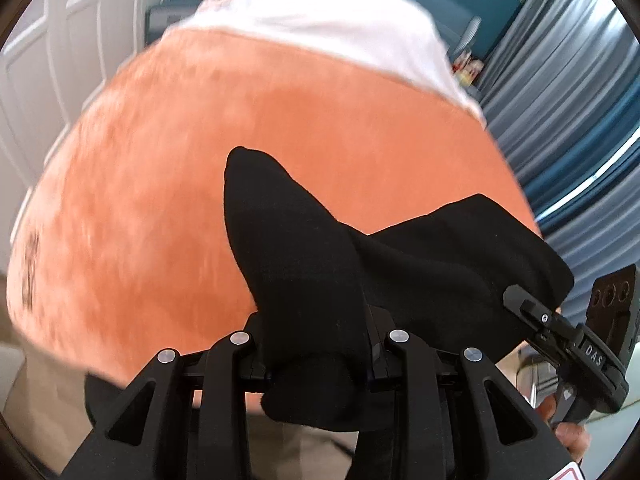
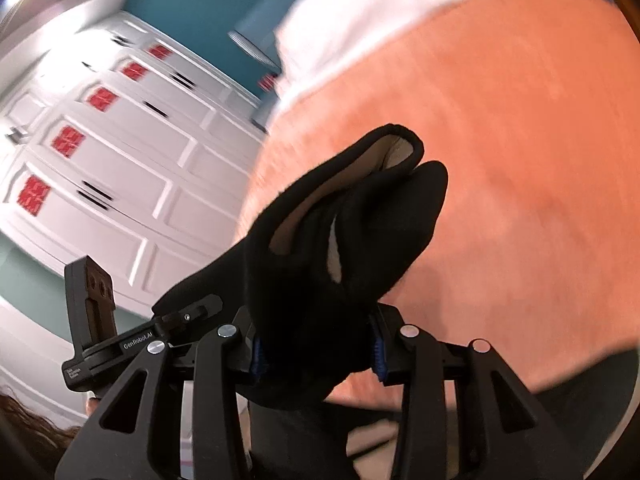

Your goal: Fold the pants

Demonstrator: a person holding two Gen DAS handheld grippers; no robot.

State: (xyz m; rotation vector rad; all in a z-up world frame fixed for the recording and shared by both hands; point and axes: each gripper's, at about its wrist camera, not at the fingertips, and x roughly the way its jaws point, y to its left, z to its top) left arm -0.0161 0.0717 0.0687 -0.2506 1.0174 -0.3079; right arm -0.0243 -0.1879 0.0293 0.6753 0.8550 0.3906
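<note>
The black pants [image 1: 304,248] hang lifted above an orange blanket [image 1: 160,200] on a bed. My left gripper [image 1: 320,356] is shut on a bunched edge of the pants; its fingertips are hidden by the cloth. In the left wrist view the right gripper [image 1: 532,308] clamps the same cloth at the right. My right gripper [image 2: 320,352] is shut on the pants [image 2: 340,248], whose pale inner lining shows at the open edge. The left gripper [image 2: 188,312] shows at the left of the right wrist view, holding the cloth.
A white sheet [image 1: 320,20] covers the far end of the bed beyond the orange blanket [image 2: 500,160]. White panelled wardrobe doors [image 2: 120,160] with red stickers stand to one side. Grey-blue curtains [image 1: 568,80] hang on the other side.
</note>
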